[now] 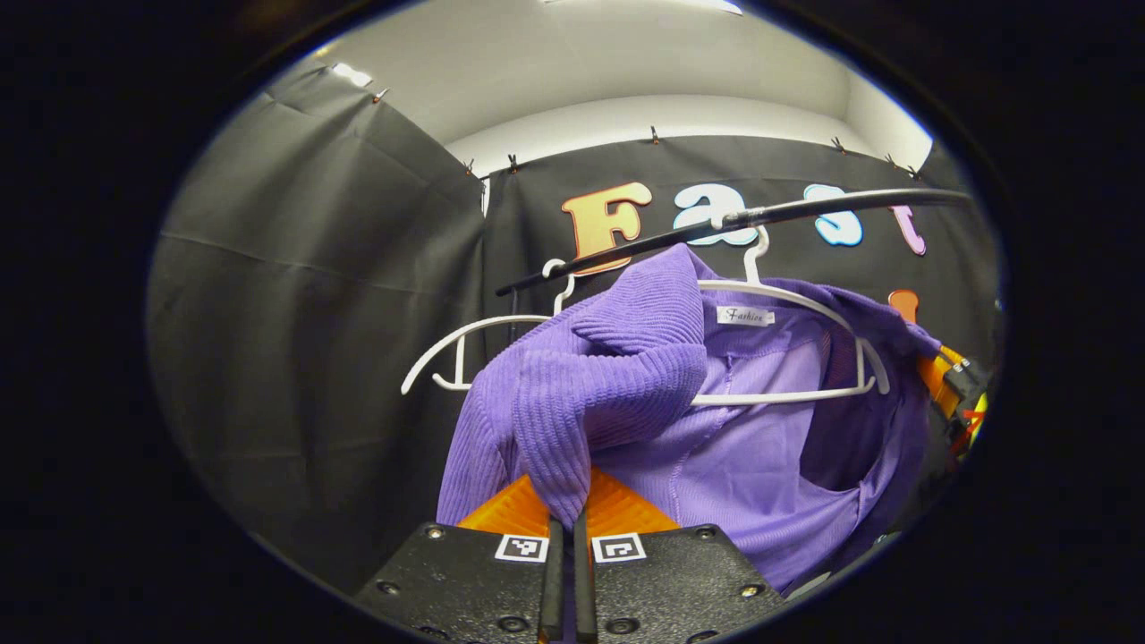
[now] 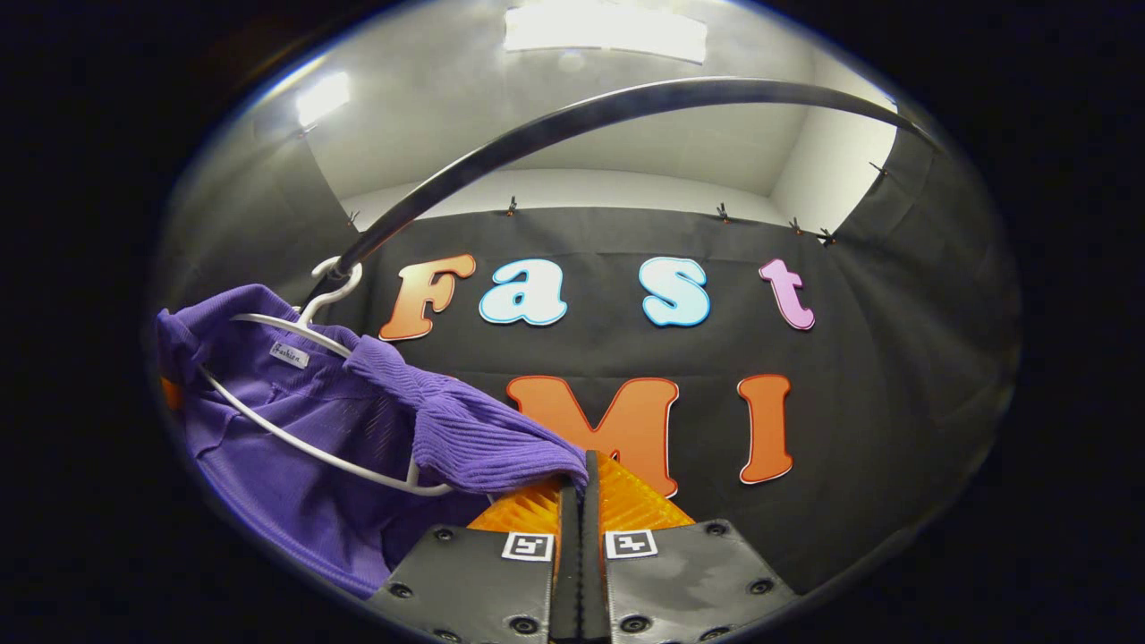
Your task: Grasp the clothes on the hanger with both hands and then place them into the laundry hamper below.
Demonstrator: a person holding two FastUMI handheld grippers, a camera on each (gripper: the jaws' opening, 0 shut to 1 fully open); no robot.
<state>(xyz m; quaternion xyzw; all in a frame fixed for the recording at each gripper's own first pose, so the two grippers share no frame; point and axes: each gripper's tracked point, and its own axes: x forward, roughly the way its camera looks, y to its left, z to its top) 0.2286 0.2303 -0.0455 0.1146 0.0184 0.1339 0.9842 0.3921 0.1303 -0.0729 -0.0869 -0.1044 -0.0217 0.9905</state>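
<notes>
Two tools: each pinches a ribbed fold of one purple knit sweater (image 1: 617, 385), one at either shoulder.
Left tool (image 1: 565, 528): fingers pressed together on the sweater's ribbed fold, which rises from the tips toward the rail.
Right tool (image 2: 583, 474): fingers clenched on the ribbed edge of the other shoulder, the knit stretched from the tips back to the hanger.
Sweater: partly on its white hanger (image 1: 787, 394), neck label showing; in the left gripper view the gripped shoulder is bunched above the hanger's arm.
Hanger: hooked over the dark rail (image 1: 760, 217).
Second hanger (image 1: 456, 349): white, bare, just beside the first on the same rail.
Surroundings: black cloth wall (image 1: 313, 313) behind; white ceiling with lit panels (image 2: 604, 31) above.
</notes>
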